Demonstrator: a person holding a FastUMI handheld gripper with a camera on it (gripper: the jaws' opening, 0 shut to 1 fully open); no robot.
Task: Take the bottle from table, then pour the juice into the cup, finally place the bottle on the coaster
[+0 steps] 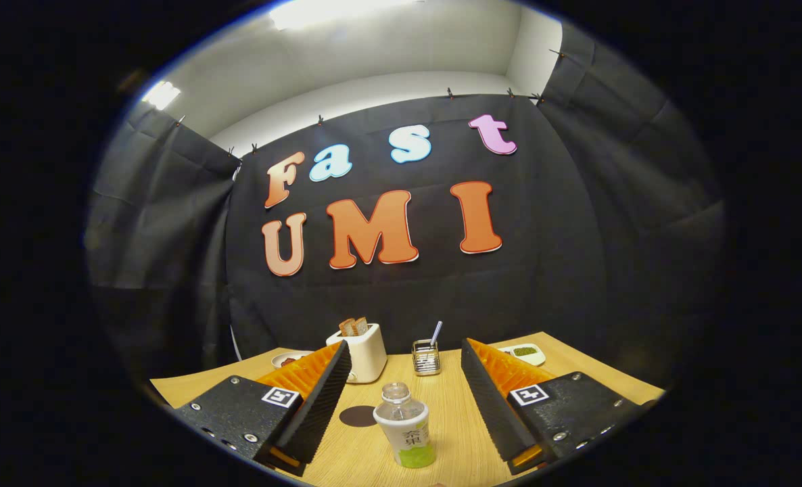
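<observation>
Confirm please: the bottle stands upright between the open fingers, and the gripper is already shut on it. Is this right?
Not quite. The bottle does stand upright between the fingers, but the gripper is open: the gripper view shows both fingers well apart from it, touching nothing.
</observation>
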